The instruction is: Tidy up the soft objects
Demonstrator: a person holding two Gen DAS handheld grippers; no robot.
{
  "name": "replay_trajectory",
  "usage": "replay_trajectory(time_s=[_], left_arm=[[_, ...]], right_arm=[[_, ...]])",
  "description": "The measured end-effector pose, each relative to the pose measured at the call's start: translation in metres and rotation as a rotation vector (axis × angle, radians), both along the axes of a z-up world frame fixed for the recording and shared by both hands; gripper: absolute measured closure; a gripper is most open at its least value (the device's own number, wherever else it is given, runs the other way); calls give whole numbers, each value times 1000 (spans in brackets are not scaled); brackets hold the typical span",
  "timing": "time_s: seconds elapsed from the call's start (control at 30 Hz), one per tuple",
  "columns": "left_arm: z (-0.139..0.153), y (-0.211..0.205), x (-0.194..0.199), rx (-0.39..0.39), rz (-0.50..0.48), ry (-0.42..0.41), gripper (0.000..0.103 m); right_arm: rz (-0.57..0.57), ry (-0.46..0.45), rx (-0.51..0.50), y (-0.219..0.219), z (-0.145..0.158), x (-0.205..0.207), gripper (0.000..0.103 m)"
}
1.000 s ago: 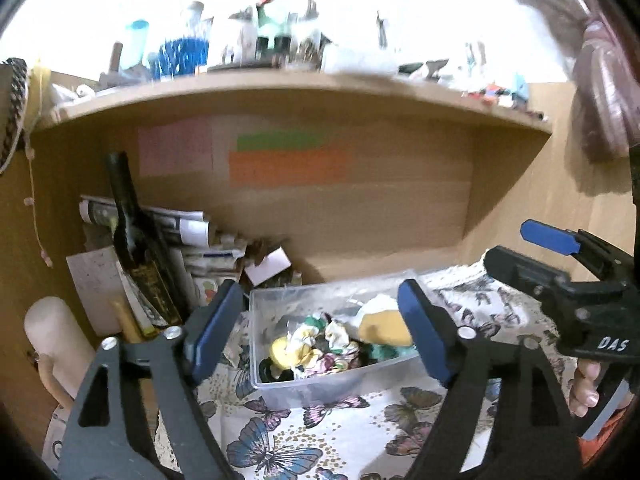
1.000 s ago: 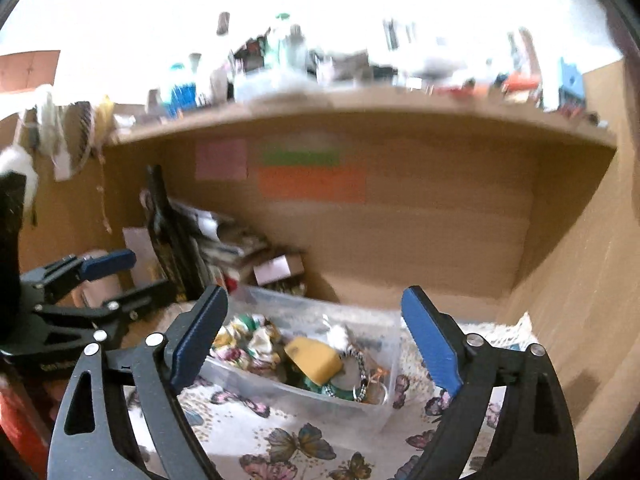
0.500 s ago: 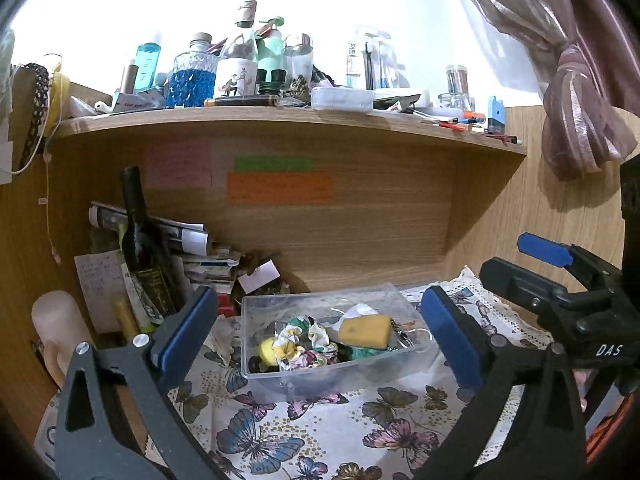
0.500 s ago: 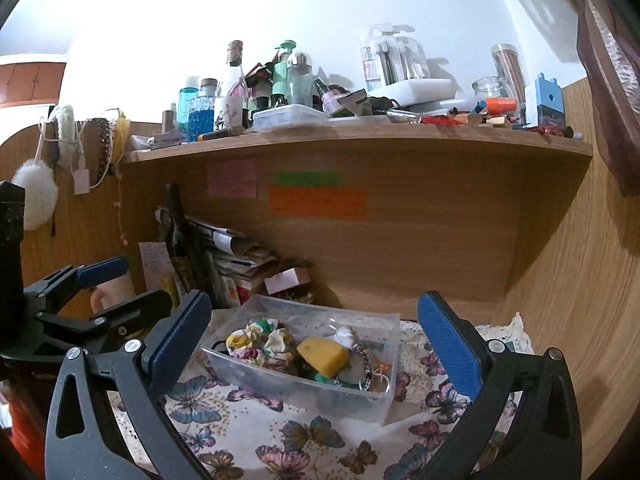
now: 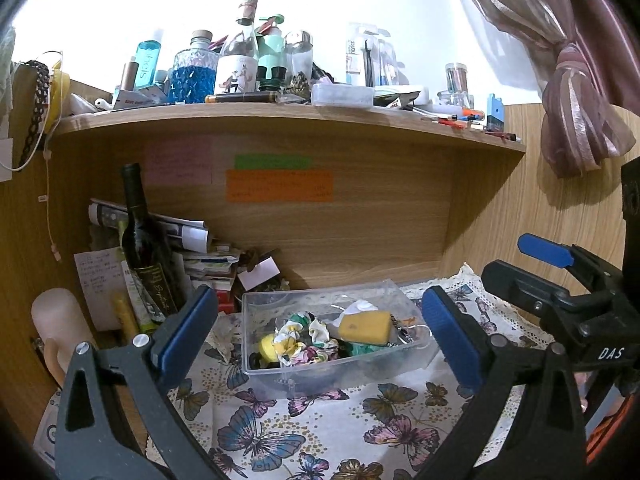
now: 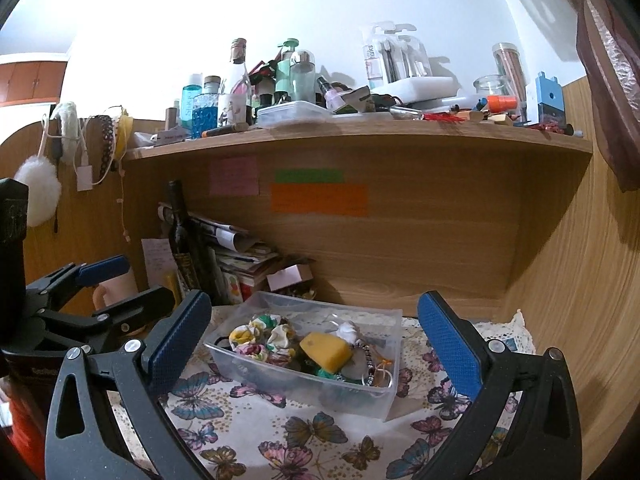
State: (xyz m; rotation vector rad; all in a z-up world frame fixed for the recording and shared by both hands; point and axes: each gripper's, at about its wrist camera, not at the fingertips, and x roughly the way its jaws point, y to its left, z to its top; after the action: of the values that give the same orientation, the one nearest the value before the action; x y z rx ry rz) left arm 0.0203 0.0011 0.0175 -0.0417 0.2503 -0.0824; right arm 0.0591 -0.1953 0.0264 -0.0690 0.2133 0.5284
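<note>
Left wrist view: both my tongs, the left gripper [image 5: 320, 332] and the right gripper [image 6: 314, 332], hang spread wide and empty, near the clear plastic bin [image 5: 336, 364] on the butterfly tablecloth [image 5: 304, 432]. Inside lie one yellow sponge [image 5: 366, 326], right of centre, and two fabric scrunchies [image 5: 304, 338], as best I can count, left of it. All look light and squashy; I'd pinch the sponge across its short sides, gently, since it should compress.
</note>
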Motion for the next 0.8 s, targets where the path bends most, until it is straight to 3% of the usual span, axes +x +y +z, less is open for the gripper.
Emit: replay_trajectory(time_s=[0.8], left_arm=[[-3, 0, 5, -3, 0, 5, 0]], right_arm=[[-2, 2, 0, -1, -2, 2, 0]])
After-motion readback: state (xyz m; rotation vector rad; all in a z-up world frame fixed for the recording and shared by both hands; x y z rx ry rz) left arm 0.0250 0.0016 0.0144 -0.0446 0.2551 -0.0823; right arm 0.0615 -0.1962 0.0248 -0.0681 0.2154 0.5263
